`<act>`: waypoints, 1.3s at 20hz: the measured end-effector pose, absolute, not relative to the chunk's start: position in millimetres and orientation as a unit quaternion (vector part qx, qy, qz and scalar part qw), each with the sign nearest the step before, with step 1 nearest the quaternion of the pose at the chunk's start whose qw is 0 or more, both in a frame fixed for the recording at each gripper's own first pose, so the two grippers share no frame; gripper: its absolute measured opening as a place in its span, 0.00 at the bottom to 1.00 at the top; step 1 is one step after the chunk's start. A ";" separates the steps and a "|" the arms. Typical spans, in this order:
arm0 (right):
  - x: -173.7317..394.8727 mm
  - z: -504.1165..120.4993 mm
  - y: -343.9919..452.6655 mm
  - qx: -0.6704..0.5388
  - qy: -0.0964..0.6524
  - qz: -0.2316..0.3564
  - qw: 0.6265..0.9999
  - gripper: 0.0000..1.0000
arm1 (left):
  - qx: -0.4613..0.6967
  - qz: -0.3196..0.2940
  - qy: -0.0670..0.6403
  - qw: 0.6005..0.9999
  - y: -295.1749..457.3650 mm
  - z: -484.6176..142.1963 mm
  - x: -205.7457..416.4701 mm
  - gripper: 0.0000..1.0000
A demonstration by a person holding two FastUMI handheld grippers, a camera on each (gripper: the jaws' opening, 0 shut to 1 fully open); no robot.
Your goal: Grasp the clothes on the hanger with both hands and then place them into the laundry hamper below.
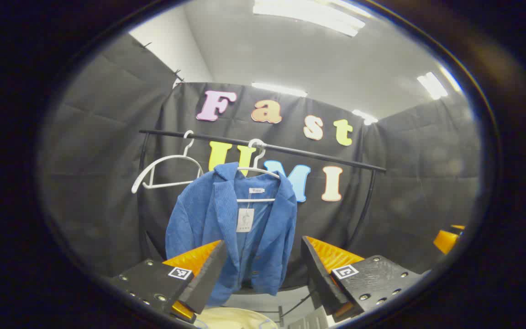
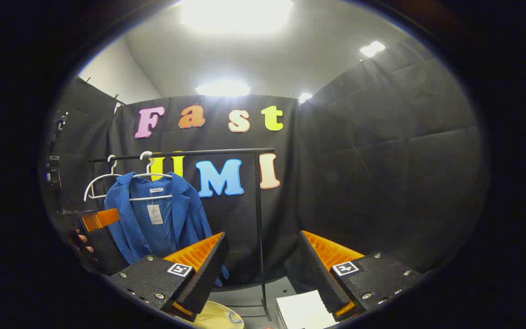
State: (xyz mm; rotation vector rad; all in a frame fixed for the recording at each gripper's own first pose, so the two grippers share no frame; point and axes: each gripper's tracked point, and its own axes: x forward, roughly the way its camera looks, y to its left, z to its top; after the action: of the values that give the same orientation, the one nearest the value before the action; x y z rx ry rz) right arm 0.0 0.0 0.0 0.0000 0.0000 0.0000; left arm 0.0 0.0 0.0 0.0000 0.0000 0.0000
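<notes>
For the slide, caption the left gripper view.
Open left gripper faces blue corduroy jacket on white hanger, black rail.

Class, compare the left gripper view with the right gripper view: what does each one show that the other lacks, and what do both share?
Left gripper view alone: the jacket centred between its open fingers, seen close.

Right gripper view alone: the rail's upright post, a white box on the floor, and a hand holding the left hand-held gripper.

Both: blue jacket on its white hanger, a spare empty hanger, the black rail, and a cream hamper rim below.
</notes>
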 end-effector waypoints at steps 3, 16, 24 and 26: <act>-15.2 0.2 -18.3 -0.020 0.005 0.021 1.000 0.96 | -0.014 0.017 -0.011 1.000 -5.7 0.6 -18.2 0.94; -36.2 7.5 -31.5 -0.003 0.006 0.055 0.998 0.95 | 0.050 0.100 -0.001 0.994 29.3 -1.4 -93.3 0.94; 10.1 22.9 17.7 0.041 -0.004 0.040 0.998 0.95 | 0.039 0.135 -0.032 0.990 101.7 38.0 -83.1 0.94; 26.6 25.8 37.1 0.042 -0.004 0.046 0.998 0.94 | 0.047 0.131 -0.047 0.989 119.2 54.3 -80.3 0.94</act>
State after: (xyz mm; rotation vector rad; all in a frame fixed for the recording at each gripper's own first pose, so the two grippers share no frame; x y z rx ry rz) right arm 26.6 37.1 25.8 0.0836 -0.0079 0.0917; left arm -80.3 119.2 54.3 0.0947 -0.0943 0.2620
